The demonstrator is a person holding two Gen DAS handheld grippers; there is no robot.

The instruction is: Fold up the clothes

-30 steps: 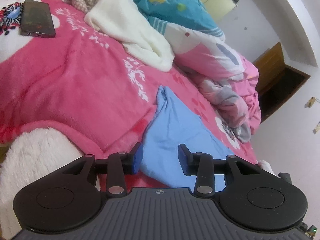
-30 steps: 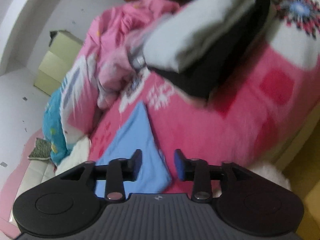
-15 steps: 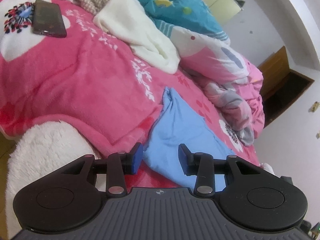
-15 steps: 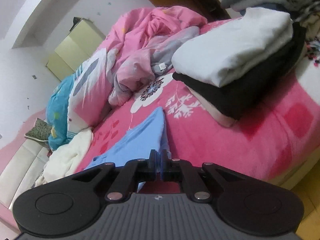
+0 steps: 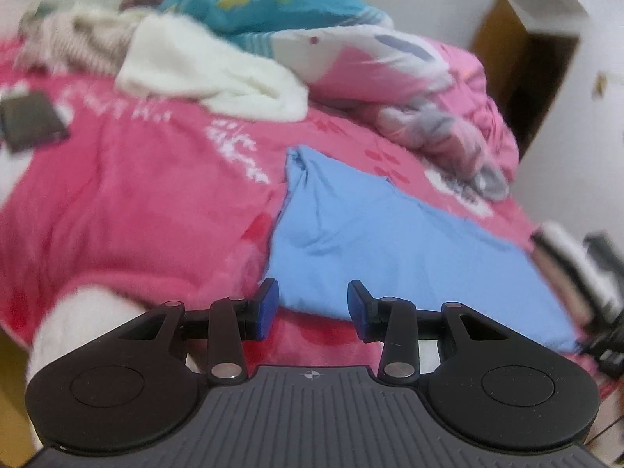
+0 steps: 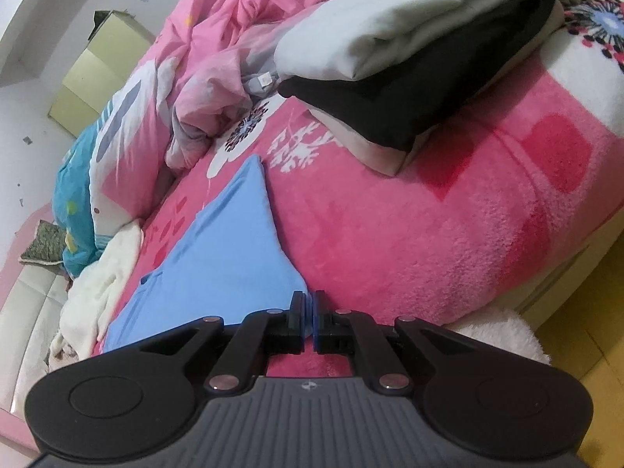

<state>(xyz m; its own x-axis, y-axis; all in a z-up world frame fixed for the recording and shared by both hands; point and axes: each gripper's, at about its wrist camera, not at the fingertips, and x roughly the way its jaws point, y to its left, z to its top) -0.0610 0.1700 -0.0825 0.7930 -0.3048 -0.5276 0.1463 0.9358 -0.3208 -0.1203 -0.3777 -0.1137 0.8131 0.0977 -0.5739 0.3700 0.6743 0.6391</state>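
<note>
A light blue garment (image 5: 374,234) lies spread on the pink fleece blanket (image 5: 128,202). My left gripper (image 5: 312,308) is open, its blue pads on either side of the garment's near edge. In the right wrist view the same blue garment (image 6: 218,249) lies flat, and my right gripper (image 6: 309,319) is shut on its near corner. The right gripper shows blurred at the right edge of the left wrist view (image 5: 573,269).
A stack of folded white and black clothes (image 6: 421,50) sits at the back right. A white fleece garment (image 5: 210,70), a crumpled pink quilt (image 5: 425,89), a teal pillow (image 5: 273,4) and a dark phone (image 5: 31,121) lie around. The bed edge is close below.
My right gripper closed on the blue garment's corner. The left gripper stayed open and swung right, so the garment now lies more centred before it.
</note>
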